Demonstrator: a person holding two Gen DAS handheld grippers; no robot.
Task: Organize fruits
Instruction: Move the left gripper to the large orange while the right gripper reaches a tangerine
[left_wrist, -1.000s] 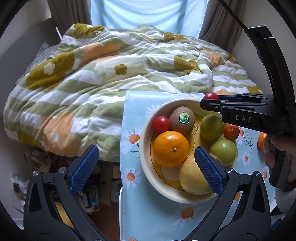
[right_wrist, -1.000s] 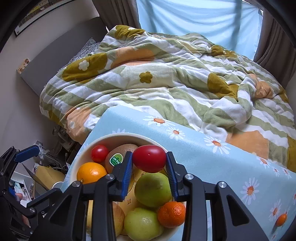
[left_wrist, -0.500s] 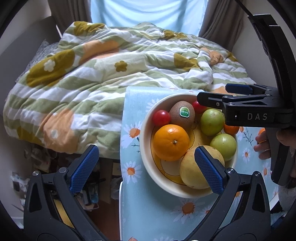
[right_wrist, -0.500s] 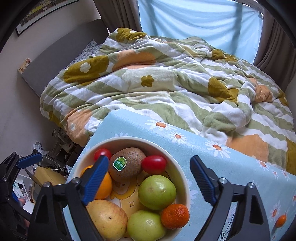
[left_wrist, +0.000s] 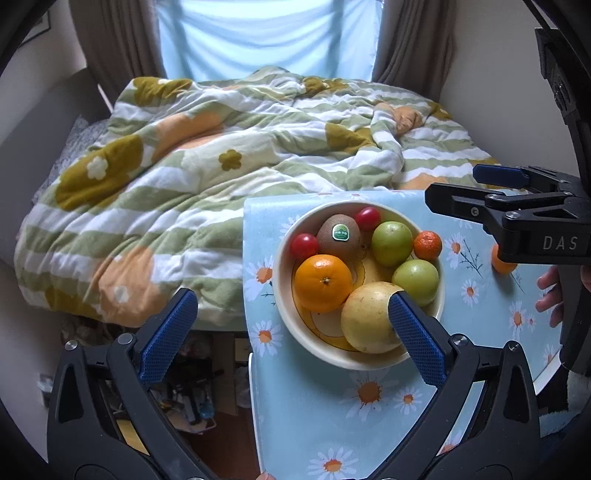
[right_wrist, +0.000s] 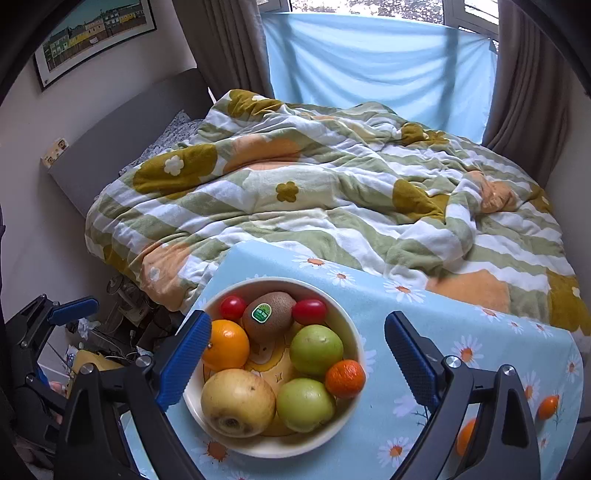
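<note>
Red tomato (right_wrist: 309, 311) lies in the bowl (right_wrist: 354, 343). Our right tool (right_wrist: 295, 365) hangs spread and bare above it. Next, we judge, comes the small orange (right_wrist: 547, 407) right of the bowl.

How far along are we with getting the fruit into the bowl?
Mostly done: the bowl holds eight fruits, including the kiwi, the orange and two red tomatoes, one at. Nothing is in hand: the right tongs and left tongs are both open and empty. Left: at least two small orange fruits on the table, one at.
</note>
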